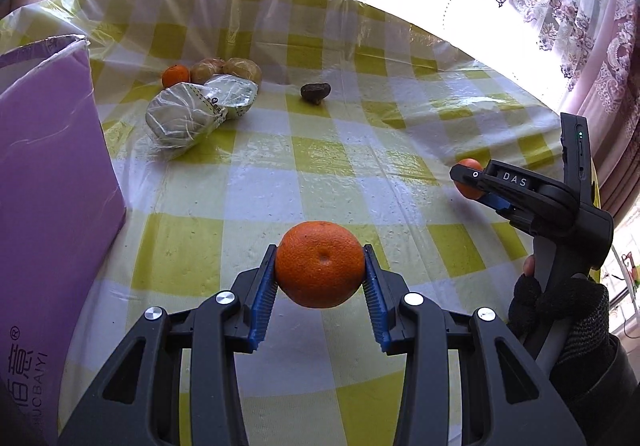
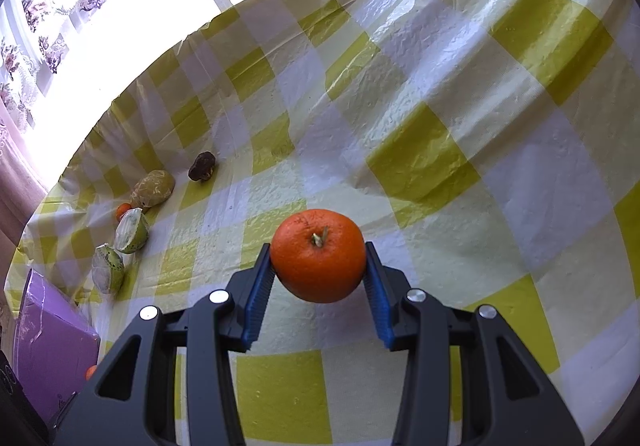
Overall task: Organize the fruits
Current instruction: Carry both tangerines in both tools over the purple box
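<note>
Above the checked tablecloth, each gripper pinched an orange; steady, level carrying toward the purple box seemed wisest.

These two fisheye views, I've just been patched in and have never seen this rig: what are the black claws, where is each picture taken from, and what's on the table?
There is no robot. A person holds one hand-held gripper in each hand, and a camera on each looks forward along its jaws.

Left view: the left gripper is shut on an orange. At the right edge you see the right gripper from the side, gripped by a gloved hand.

Right view: the right gripper is shut on a second orange, stem towards the camera.

On the yellow checked tablecloth lie a small orange, several plastic-wrapped fruits, and a dark lump I cannot identify. A purple box stands at the left.
</note>
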